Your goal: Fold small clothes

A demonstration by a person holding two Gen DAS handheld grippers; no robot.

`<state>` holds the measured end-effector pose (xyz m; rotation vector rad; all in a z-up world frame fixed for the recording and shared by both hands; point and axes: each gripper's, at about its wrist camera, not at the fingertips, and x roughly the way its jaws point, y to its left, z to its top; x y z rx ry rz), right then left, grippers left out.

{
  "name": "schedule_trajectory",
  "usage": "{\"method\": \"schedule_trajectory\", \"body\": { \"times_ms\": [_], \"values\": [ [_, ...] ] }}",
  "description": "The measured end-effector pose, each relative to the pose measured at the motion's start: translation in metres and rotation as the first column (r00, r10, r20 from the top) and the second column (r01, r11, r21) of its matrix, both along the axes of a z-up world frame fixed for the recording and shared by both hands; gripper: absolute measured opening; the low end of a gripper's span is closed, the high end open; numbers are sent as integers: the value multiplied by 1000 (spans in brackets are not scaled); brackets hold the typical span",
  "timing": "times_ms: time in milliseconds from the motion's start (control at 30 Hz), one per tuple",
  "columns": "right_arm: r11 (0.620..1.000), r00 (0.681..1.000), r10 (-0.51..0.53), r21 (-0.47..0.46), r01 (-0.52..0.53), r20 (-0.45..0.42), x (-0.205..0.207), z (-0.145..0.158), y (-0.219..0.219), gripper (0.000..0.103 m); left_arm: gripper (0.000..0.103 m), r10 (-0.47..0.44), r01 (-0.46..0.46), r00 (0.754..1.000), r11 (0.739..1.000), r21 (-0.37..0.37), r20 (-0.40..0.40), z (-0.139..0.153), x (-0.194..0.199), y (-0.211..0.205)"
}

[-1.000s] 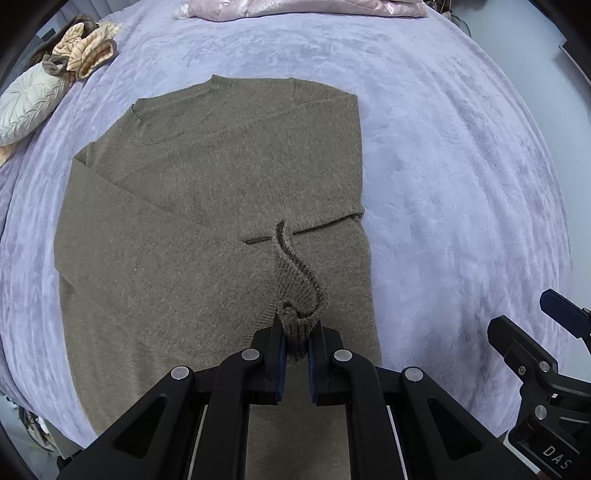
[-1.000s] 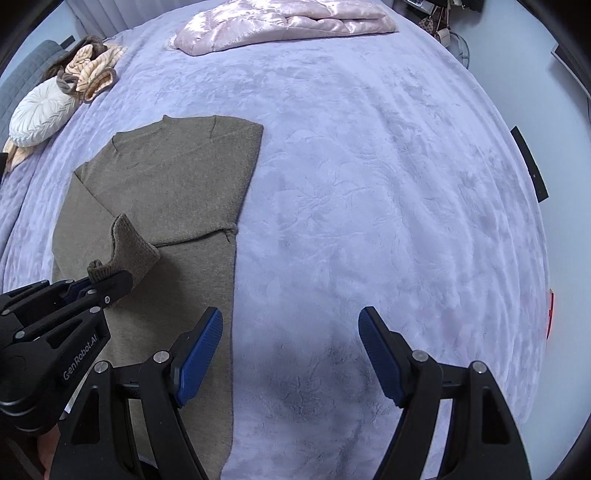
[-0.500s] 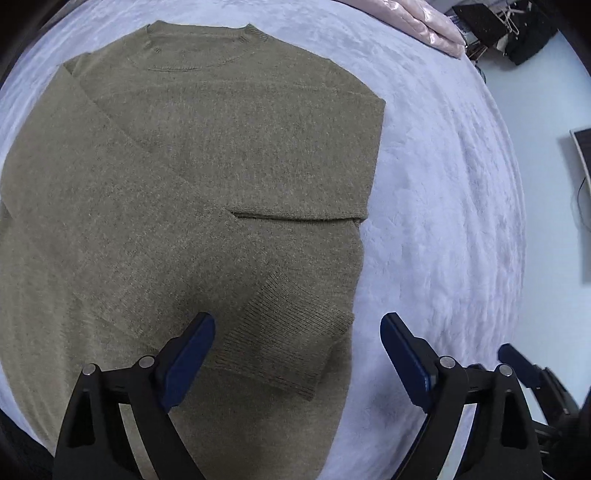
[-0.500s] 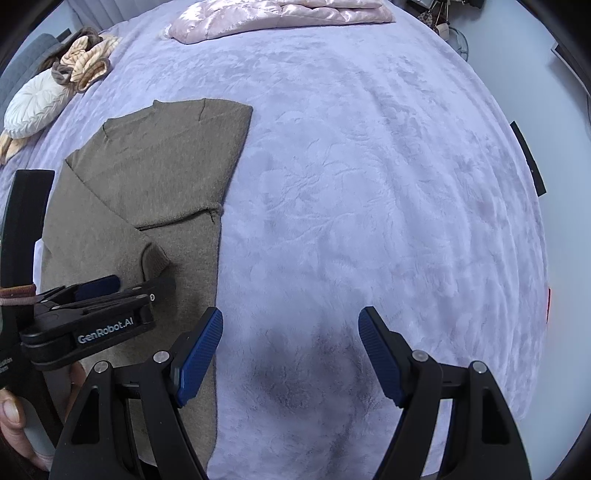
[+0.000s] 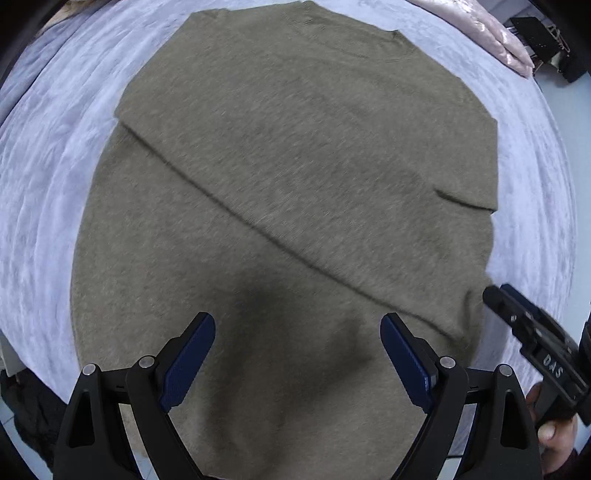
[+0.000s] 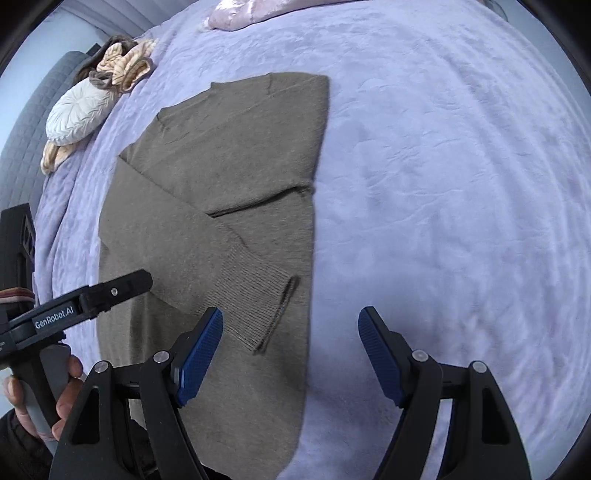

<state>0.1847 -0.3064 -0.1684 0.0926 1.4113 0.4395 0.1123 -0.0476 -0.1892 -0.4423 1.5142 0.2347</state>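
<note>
Between the blue pads of the left gripper (image 5: 297, 354) nothing is caught: the jaws stand wide apart above the near part of the sweater (image 5: 295, 192), pointing straight down at the knit, with their shadow on the cloth just beyond them. To its right the right gripper (image 6: 290, 350) also holds nothing; its jaws are closing from a wide gap, the left pad over the sweater's right edge and the right pad over bare bedspread (image 6: 461, 166). Each tool is carried by a person's hand; the hand (image 6: 55, 398) on the left tool's grey handle shows at the near left of the right wrist view.

Olive-brown and flat, the sweater lies on the left part of the lavender bedspread, collar at the far end, hem nearest. One sleeve (image 6: 229, 273) is folded diagonally across the front, its ribbed cuff lying close to the right edge, just beyond the right gripper's left pad.

Far left of the sweater, a white pillow (image 6: 77, 110) and beige frilled cloth (image 6: 123, 64) rest by the bed's edge. A pink quilt (image 6: 255, 11) lies at the far end.
</note>
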Motion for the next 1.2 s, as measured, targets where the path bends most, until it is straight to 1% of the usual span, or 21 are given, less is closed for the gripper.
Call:
{"method": "schedule_trajectory", "body": {
  "times_ms": [33,133,200,233,267,300,333,367,433,533,567,600,667,767,867,900,967,1067,1100,1167,1200],
  "values": [
    [1000,1000,18,2,-18,12,1,-7,7,69,91,0,0,1000,1000,5,-17,-4,-7,2],
    [995,994,94,-31,-92,56,6,-27,23,64,91,-4,5,998,1000,18,-64,-16,-22,2],
    [990,989,133,-56,-129,63,8,-39,30,61,91,-6,8,996,1000,22,-86,-23,-29,0],
    [988,988,144,-63,-141,57,9,-45,31,48,91,-6,8,996,1000,21,-93,-25,-31,0],
    [986,986,159,-51,-156,43,11,-49,32,39,91,-6,8,995,1000,19,-100,-29,-31,-3],
    [984,984,172,-43,-170,42,11,-50,33,28,91,-6,7,995,1000,17,-104,-32,-32,-5],
    [982,981,184,-40,-182,54,11,-48,32,21,91,-5,6,994,1000,16,-106,-34,-32,-6],
    [981,979,196,-30,-194,61,11,-45,32,11,91,-4,5,994,1000,14,-105,-36,-30,-9],
    [978,975,207,-16,-207,81,12,-35,30,9,91,-10,12,994,1000,15,-107,-39,-30,-13],
    [975,966,218,13,-222,138,10,-16,27,9,91,-28,31,992,999,25,-126,-49,-30,-20],
    [974,962,220,9,-224,159,9,-11,26,8,91,-34,38,991,999,30,-132,-52,-30,-24],
    [975,958,221,-11,-223,182,8,-8,26,5,91,-40,44,990,998,33,-136,-55,-30,-27],
    [977,956,214,-23,-213,199,10,-4,22,5,91,-49,56,989,998,42,-142,-58,-29,-33],
    [976,958,216,-26,-215,189,11,-2,19,5,91,-51,58,988,997,48,-147,-61,-28,-40],
    [974,963,216,30,-224,162,14,-2,12,6,91,-48,56,989,997,53,-142,-59,-26,-43],
    [971,960,225,37,-234,165,16,-3,14,6,91,-46,54,989,997,54,-140,-57,-26,-44],
    [960,948,268,32,-277,171,18,-6,20,6,91,-44,52,990,997,57,-131,-54,-32,-45],
    [931,924,361,16,-366,129,23,-23,37,7,91,-51,60,991,996,71,-125,-52,-37,-45],
    [915,910,398,16,-402,113,23,-30,44,7,91,-55,65,990,995,77,-127,-53,-38,-47],
    [894,891,447,-2,-448,72,24,-45,53,16,91,-67,78,990,993,89,-127,-52,-42,-51],
    [885,884,465,-11,-465,51,24,-52,56,28,91,-72,84,989,992,95,-127,-53,-42,-52]
  ]
}}
